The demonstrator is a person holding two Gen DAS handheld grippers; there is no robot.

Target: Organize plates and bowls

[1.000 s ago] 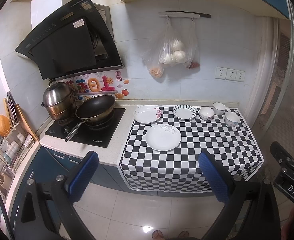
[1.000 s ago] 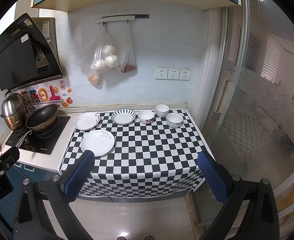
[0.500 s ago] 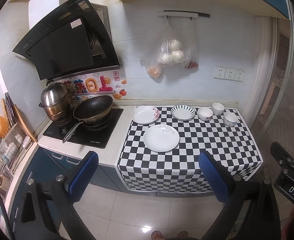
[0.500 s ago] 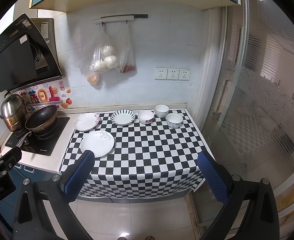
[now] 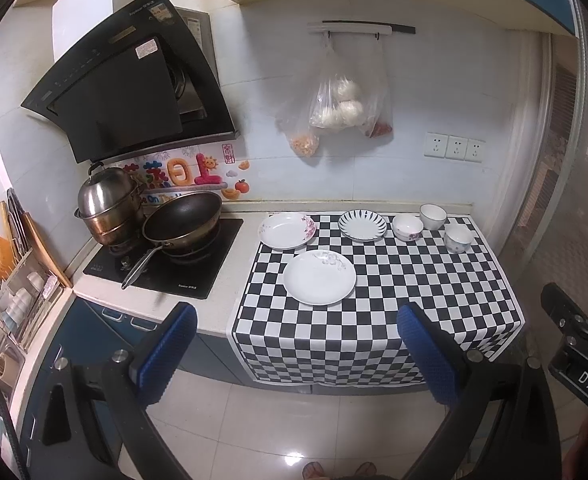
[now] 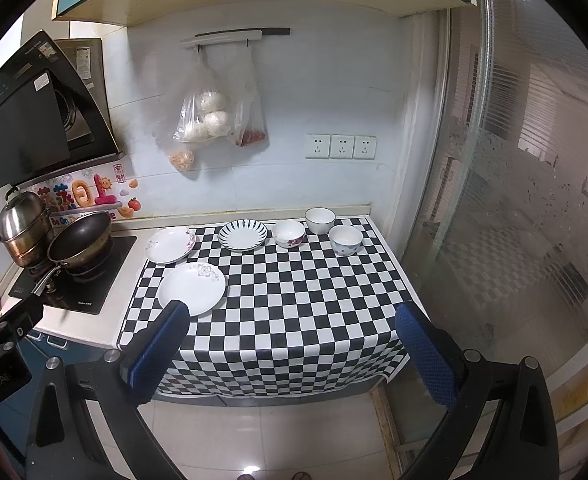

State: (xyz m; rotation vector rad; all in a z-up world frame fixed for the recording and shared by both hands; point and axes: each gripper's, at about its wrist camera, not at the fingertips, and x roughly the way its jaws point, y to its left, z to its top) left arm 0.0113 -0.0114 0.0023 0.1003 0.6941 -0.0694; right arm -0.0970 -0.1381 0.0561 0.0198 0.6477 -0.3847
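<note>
3 round glazed plates point(image 5: 319, 277), 3 bowls point(image 5: 407, 227) on checkered cloth point(image 5: 393, 300).

You are looking at a black-and-white checked cloth point(image 5: 377, 300) lying matt and smooth at frame centre, while the round white glazed plate point(image 5: 319, 277) on it is shining. At left, the polished steel pot point(image 5: 108, 208) is gleaming, and the pale floor tiles point(image 5: 294, 432) below are reflecting light glossily.
</note>
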